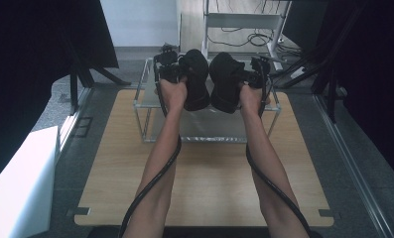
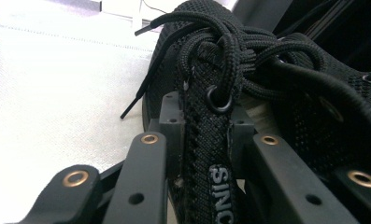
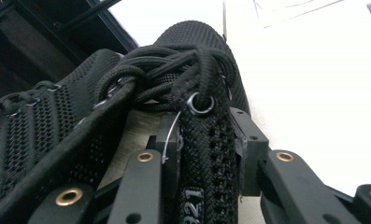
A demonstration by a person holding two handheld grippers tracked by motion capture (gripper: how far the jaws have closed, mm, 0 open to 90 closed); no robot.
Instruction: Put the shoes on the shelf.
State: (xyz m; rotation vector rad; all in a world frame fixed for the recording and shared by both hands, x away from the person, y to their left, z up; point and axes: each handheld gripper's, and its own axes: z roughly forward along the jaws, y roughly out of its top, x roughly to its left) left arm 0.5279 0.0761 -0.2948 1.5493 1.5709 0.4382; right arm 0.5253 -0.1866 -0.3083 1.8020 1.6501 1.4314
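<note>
Above the rack (image 1: 144, 106), each gripper — left (image 1: 170, 67), right (image 1: 255, 69) — clamps a black shoe (image 1: 197, 79).

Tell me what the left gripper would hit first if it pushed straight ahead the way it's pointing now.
Probably nothing soon. The left gripper, clamped on a black mesh lace-up shoe, points past the clear-walled metal-framed box toward grey floor, though depth is hard to judge.

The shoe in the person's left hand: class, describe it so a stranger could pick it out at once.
Start at the wooden table, then the clear rack at its far end. Above it hang two black mesh shoes; the left shoe is pinched by the left tongs, and white lettering ending "SINO" marks it out.
</note>
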